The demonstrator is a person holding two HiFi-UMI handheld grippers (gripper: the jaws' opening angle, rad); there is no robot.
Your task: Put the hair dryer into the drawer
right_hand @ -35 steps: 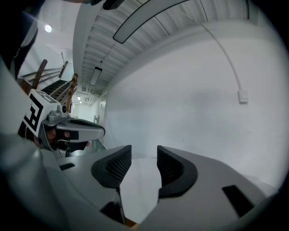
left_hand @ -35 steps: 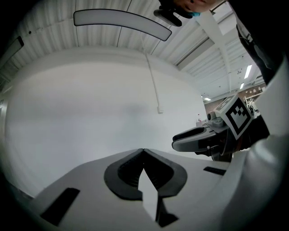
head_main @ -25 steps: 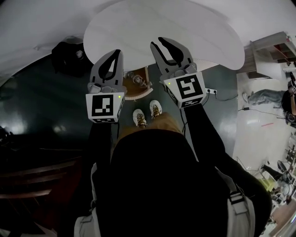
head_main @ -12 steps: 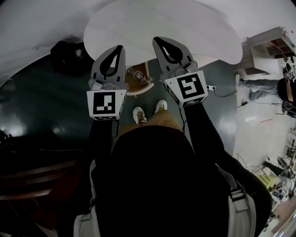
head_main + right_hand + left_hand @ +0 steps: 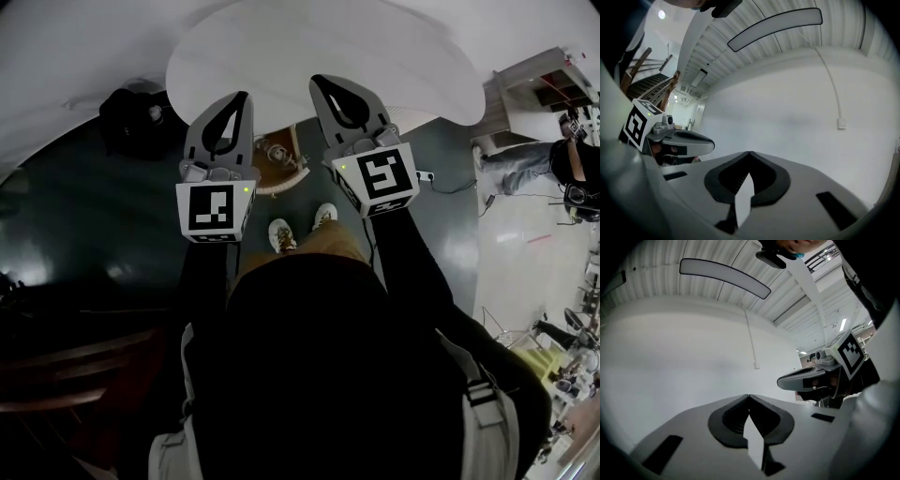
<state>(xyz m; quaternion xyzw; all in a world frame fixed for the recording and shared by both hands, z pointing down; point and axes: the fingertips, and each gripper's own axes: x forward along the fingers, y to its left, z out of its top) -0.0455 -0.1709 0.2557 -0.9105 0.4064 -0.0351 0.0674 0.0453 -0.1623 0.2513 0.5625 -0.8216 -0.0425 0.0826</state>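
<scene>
Head view, left gripper [image 5: 239, 101]: held out level over the near edge of the white round counter [image 5: 319, 47], marker cube facing up at us.
Head view, right gripper [image 5: 323, 86]: right alongside, a gap between the two, also reaching over that near edge.
Head view, floor [image 5: 84, 216]: dark and glossy, the person's pale shoes [image 5: 281, 236] planted just below the grippers.
Head view, under the counter: a brown wooden piece [image 5: 286, 178] peeks out between the two grippers, with a small pale object [image 5: 275, 152] lying on it.
Hair dryer: can't place it for certain. That small pale object is too tiny to name, and neither gripper carries anything.
Head view, far right: another person [image 5: 567, 164] stands on the light floor, well apart from the action.
Left gripper view, jaws: clenched, tips meeting in a point, nothing caught between them.
Left gripper view, surroundings: a bare white wall [image 5: 679, 362] ahead, and the right gripper pokes in from the right, apart from this one.
Right gripper view, jaws: clenched too, tips pressed together and empty.
Right gripper view, surroundings: the same white wall with a small socket [image 5: 841, 123], and the left gripper shows at the left with wooden stairs [image 5: 651, 82] behind it.
</scene>
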